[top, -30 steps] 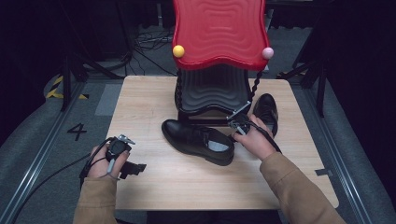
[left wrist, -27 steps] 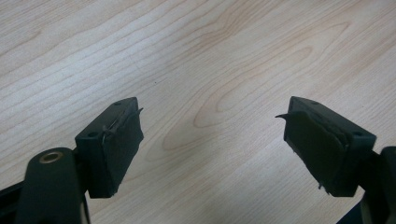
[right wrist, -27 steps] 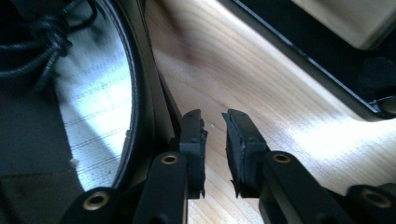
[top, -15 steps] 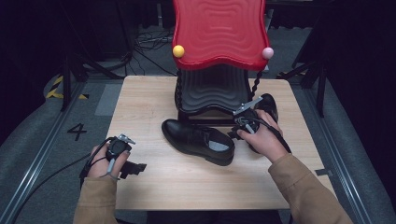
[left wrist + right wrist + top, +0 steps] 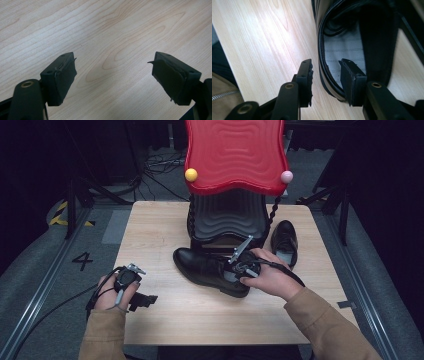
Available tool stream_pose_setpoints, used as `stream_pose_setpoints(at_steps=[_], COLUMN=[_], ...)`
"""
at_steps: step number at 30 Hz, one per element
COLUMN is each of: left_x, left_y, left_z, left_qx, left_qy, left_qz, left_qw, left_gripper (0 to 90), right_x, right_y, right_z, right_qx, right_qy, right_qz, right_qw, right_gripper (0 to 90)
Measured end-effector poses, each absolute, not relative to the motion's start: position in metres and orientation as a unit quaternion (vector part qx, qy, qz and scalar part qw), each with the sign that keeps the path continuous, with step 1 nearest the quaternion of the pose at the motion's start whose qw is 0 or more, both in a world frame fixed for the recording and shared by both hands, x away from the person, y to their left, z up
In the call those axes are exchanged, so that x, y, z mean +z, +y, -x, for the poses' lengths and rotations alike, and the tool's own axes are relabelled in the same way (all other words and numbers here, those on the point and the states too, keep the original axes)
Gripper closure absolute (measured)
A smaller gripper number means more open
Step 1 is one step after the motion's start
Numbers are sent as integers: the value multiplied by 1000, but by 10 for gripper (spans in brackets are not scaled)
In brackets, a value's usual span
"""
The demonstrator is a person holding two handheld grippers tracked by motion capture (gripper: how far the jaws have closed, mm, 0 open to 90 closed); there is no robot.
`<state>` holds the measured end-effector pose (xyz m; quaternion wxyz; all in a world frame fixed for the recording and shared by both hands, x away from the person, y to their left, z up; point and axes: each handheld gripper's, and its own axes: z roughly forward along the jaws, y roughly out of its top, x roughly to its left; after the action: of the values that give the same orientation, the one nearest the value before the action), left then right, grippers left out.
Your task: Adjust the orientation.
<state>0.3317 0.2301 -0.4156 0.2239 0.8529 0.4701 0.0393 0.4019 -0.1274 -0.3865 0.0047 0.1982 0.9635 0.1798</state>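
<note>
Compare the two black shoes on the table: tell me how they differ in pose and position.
The near shoe lies crosswise in front of the rack, toe toward the table's left; the far shoe lies lengthwise beside the rack's right side. The right tool straddles the near shoe's heel rim, one jaw inside and one outside, not yet closed; nothing touches the far shoe. Both are black lace-ups resting on their soles.

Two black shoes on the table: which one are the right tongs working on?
The nearer shoe, lying crosswise before the rack. The right tongs straddle its heel collar, not closed. The other shoe stands apart beside the rack.
</note>
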Motion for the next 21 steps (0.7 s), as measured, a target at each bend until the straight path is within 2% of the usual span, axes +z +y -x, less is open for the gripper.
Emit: stream_pose_setpoints(at_steps=[9, 12, 17, 21], left_x=[-417, -417, -417, -417], left_y=[231, 231, 230, 230], left_z=[-332, -332, -332, -332], left_qx=[41, 41, 45, 45], left_qy=[470, 469, 465, 466], left_qz=[-853, -853, -855, -854], left_qw=[225, 226, 226, 226], left_gripper=[198, 198, 198, 198], right_x=[-413, -416, -422, -421], right_y=[-107, -105, -100, -97], right_z=[-410, -411, -411, -409], right_qx=[133, 125, 101, 94], right_qy=[974, 976, 980, 983], right_qz=[-183, -179, -168, -155], right_qw=[-18, -20, -24, -8], right_gripper=[634, 675, 825, 855])
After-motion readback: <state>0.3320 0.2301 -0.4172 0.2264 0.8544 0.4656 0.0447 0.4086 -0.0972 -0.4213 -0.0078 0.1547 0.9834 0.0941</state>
